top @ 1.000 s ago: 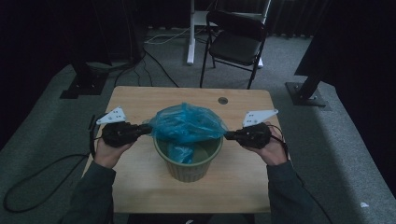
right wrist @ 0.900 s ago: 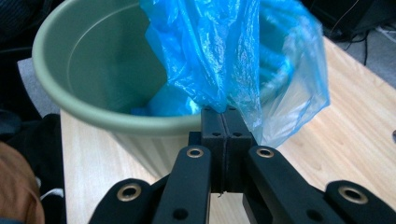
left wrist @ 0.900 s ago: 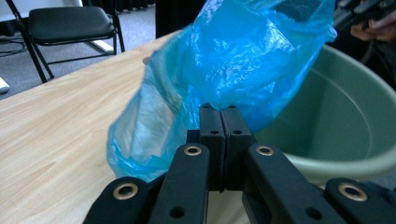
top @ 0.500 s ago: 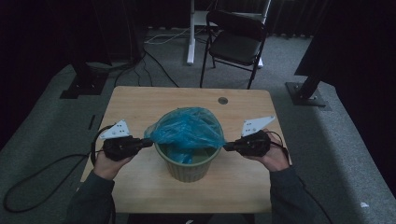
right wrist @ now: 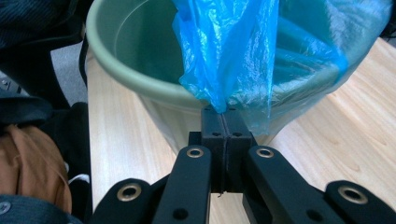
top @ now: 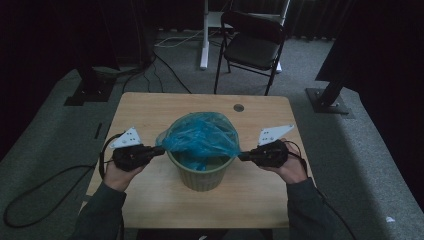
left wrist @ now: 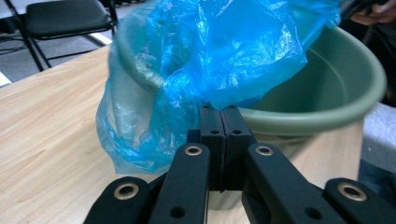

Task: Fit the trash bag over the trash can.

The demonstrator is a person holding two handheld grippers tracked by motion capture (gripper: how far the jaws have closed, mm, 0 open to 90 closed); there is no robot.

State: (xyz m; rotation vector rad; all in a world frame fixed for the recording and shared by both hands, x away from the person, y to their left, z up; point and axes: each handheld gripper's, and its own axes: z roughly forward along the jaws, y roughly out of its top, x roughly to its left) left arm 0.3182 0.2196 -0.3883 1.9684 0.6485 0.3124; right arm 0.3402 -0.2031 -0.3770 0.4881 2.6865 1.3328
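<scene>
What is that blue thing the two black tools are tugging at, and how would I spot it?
Look at the wooden table; near its middle stands a green bin. Draped over the bin's rim is a thin, crinkly blue plastic bag, pinched on either side by the left gripper and the right gripper. It is the only bright blue, see-through thing there.

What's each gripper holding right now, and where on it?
Both hold the blue plastic bag: left gripper pinches its edge at one side of the green bin, right gripper the opposite edge.
</scene>
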